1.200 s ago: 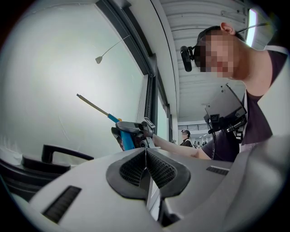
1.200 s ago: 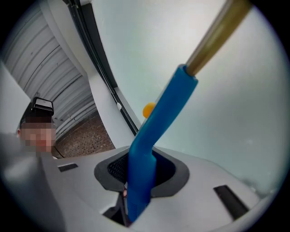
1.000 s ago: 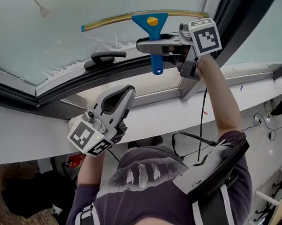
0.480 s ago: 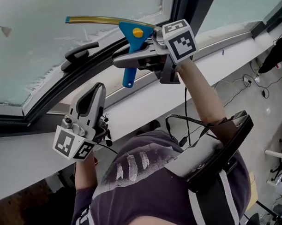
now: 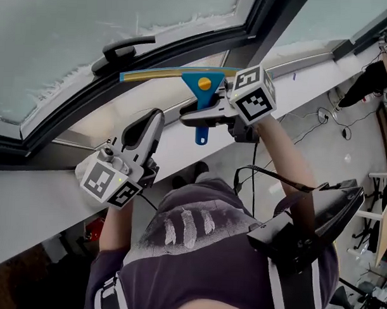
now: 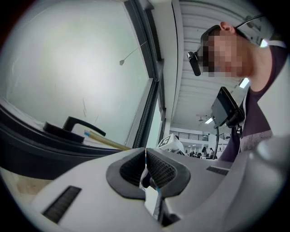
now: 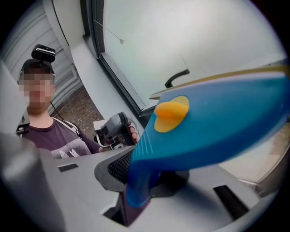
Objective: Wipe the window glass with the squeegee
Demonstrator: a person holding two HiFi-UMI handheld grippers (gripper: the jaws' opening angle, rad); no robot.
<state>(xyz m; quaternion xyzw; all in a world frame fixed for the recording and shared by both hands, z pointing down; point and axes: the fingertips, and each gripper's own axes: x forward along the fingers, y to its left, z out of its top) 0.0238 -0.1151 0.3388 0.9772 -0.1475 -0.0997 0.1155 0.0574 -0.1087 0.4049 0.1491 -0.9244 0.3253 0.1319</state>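
Note:
The blue squeegee (image 5: 205,88) with a yellow knob has its blade (image 5: 158,73) level, in front of the lower window frame and below the glass (image 5: 65,26). My right gripper (image 5: 204,117) is shut on its handle, and the jaws have just tightened on it. Seen from the right gripper, the squeegee (image 7: 213,127) fills the picture and its handle sits between the jaws of that gripper (image 7: 140,181). My left gripper (image 5: 155,116) is shut and empty, lower left of the squeegee, pointing at the frame. Its pads (image 6: 154,167) meet, and the blade (image 6: 106,141) shows beyond.
A black window handle (image 5: 124,50) sits on the dark frame (image 5: 204,40) just above the blade. The white sill (image 5: 46,209) runs below both grippers. A second pane (image 5: 325,16) lies to the right. Cables (image 5: 321,114) trail on the floor.
My right gripper has carried the squeegee down off the glass to below the window handle. The left gripper has sunk a little and rolled slightly.

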